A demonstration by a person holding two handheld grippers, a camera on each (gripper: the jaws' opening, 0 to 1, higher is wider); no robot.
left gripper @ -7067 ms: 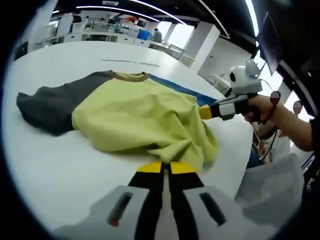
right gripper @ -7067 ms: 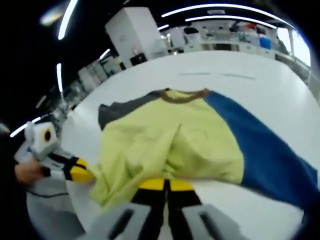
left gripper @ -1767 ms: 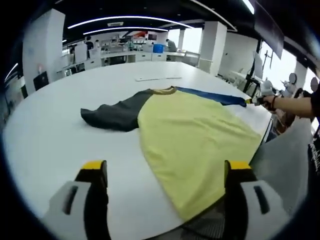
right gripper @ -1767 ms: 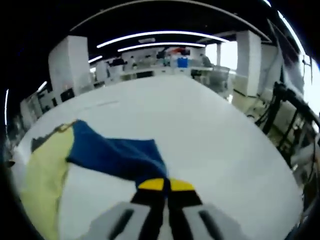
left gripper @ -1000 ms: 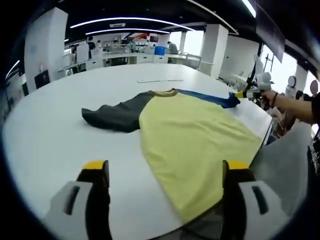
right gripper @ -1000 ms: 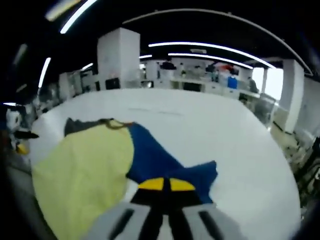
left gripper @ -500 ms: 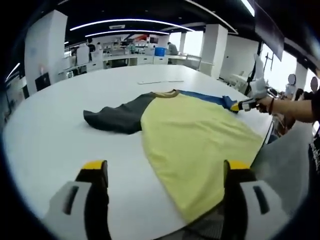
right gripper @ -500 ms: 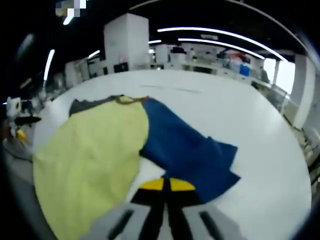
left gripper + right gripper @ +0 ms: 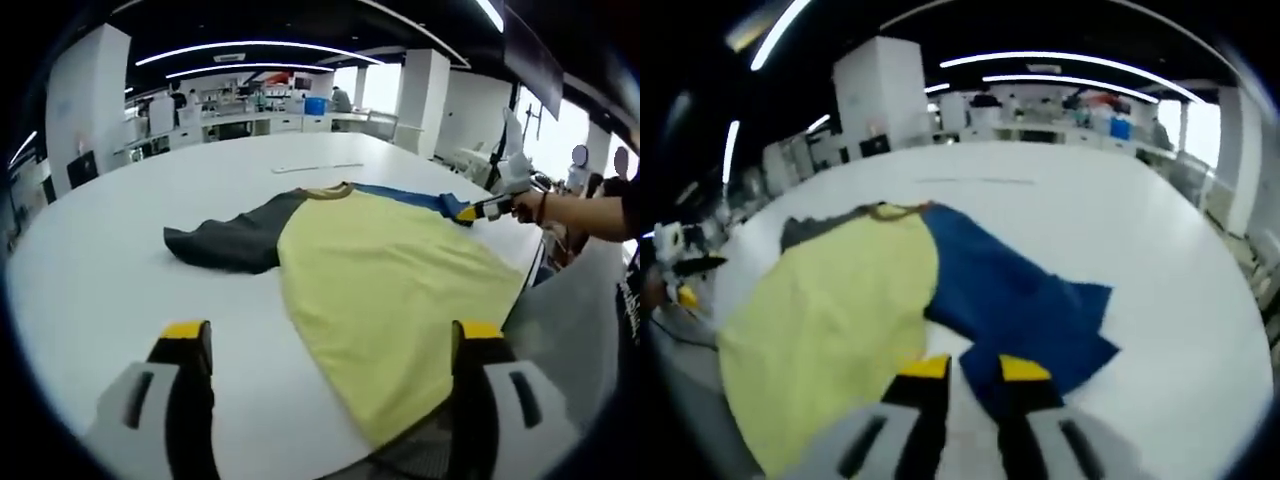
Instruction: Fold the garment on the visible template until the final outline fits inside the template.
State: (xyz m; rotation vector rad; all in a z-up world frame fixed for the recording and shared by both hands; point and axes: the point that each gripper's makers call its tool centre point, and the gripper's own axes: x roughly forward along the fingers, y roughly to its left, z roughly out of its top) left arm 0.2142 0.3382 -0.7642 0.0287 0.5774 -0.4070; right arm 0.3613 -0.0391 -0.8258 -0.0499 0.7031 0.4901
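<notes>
A T-shirt lies flat on the white table (image 9: pixel 90 260), with a yellow body (image 9: pixel 390 270), a dark grey sleeve (image 9: pixel 225 240), a blue sleeve (image 9: pixel 405 196) and a tan collar (image 9: pixel 325 189). My left gripper (image 9: pixel 332 340) hovers wide open by the near hem and holds nothing. In the right gripper view the blue sleeve (image 9: pixel 1025 300) is spread out beside the yellow body (image 9: pixel 830 310). My right gripper (image 9: pixel 975 369) stands at the sleeve's cuff end with its jaws slightly parted. From the left gripper view, the right gripper (image 9: pixel 468 212) shows at the sleeve's tip, held by a hand (image 9: pixel 525 205).
The hem's near corner hangs slightly over the table edge (image 9: pixel 300 465). A thin pale strip (image 9: pixel 320 165) lies on the table beyond the collar. Desks and pillars stand far behind. A person's arm reaches in from the right.
My right gripper has opened and let go of the blue sleeve, which now lies spread on the table. My left gripper has stayed open and almost still.
</notes>
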